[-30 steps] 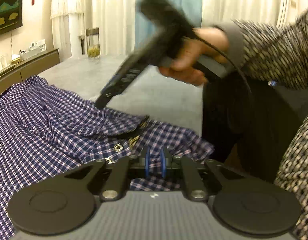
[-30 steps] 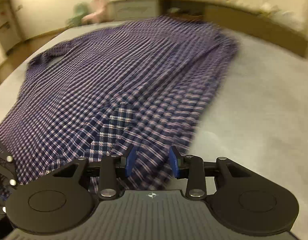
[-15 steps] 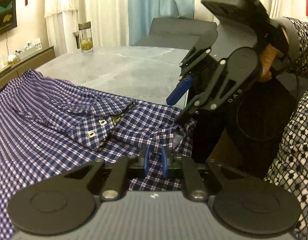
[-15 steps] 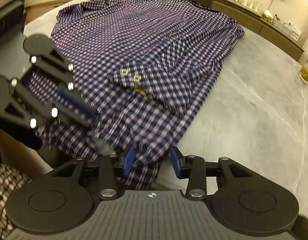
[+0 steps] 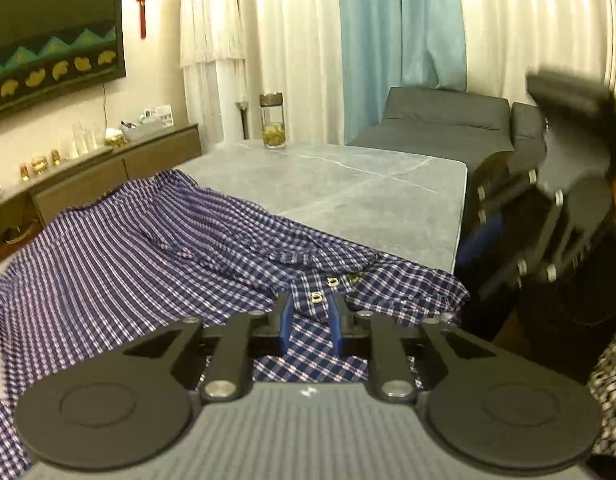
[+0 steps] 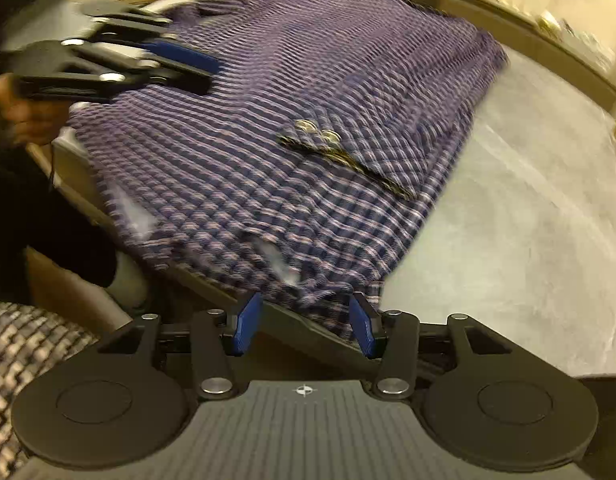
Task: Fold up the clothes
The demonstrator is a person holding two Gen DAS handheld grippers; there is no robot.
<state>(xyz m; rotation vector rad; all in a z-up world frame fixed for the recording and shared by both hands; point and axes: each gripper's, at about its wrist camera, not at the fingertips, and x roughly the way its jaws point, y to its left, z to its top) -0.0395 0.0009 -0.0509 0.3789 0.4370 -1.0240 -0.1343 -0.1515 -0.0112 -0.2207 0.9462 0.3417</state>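
A blue and white checked shirt [image 5: 120, 264] lies spread on the grey table [image 5: 347, 188], its cuff with two snap buttons [image 5: 321, 288] near the front edge. My left gripper [image 5: 309, 320] is open and empty, low over the cuff. My right gripper [image 6: 304, 320] is open and empty at the table's front edge, by the shirt's [image 6: 308, 120] hanging edge. The left gripper also shows in the right wrist view [image 6: 188, 68], raised over the shirt. The right gripper shows blurred in the left wrist view [image 5: 483, 236], beyond the table's right edge.
A glass jar [image 5: 272, 122] stands at the table's far end. A low sideboard [image 5: 108, 168] with small items runs along the left wall. A dark sofa [image 5: 439, 128] stands behind the table. The person's dark clothing [image 6: 40, 220] is close to the front edge.
My left gripper has opened, let go of the shirt and lifted. My right gripper has opened wider and drawn back to the table's front edge.
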